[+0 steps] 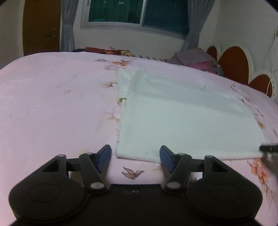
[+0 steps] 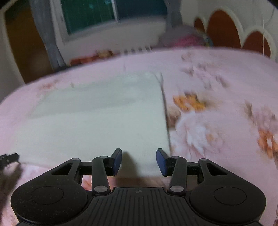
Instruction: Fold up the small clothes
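Note:
A white garment [image 1: 182, 114] lies flat and partly folded on the pink floral bedsheet [image 1: 52, 104]. My left gripper [image 1: 135, 153] is open and empty at the garment's near left corner. My right gripper [image 2: 139, 159] is open and empty over the garment's near right corner [image 2: 104, 121]; this view is motion-blurred. The tip of the right gripper shows at the right edge of the left wrist view [image 1: 268, 148]. The tip of the left gripper shows at the left edge of the right wrist view [image 2: 8, 158].
A pile of coloured clothes [image 1: 196, 60] lies at the far right of the bed by the scalloped headboard [image 1: 234, 64]. More clothes [image 1: 107, 51] lie at the far edge under the window [image 1: 137, 12]. A brown door [image 1: 41, 26] stands at the left.

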The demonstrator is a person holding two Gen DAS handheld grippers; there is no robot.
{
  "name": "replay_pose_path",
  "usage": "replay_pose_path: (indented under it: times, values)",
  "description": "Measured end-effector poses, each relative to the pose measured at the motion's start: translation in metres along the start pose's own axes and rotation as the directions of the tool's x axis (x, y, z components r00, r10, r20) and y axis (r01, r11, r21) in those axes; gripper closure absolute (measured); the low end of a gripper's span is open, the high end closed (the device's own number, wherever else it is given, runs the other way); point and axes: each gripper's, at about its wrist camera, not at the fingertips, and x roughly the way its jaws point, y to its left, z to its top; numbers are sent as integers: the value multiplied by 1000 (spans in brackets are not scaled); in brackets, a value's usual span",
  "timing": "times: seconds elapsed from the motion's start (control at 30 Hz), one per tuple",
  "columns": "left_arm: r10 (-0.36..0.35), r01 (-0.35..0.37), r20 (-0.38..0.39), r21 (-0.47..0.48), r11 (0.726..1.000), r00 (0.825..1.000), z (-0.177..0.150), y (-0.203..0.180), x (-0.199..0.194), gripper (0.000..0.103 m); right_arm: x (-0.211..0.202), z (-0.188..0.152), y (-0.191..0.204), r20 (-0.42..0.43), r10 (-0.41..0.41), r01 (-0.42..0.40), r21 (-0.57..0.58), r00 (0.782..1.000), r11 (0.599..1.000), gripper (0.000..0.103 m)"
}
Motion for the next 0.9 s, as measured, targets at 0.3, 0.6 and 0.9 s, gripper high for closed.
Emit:
replay_pose_path:
  times: [0.3,0.6,0.9]
  values:
    - [-210,199,-3,-296,934,978,-13,2,-25,67,-37,-3,6,73,110,-110,-2,991,994,103]
    - [-219,266,153,-626,733,964,-27,27,18,67,-31,8,35,74,202,-202,-9,977,979,103]
    - [-157,268,220,-699,663,963,-6,31,56,81,40,66,86,47,230,-229,-27,972,973,103]
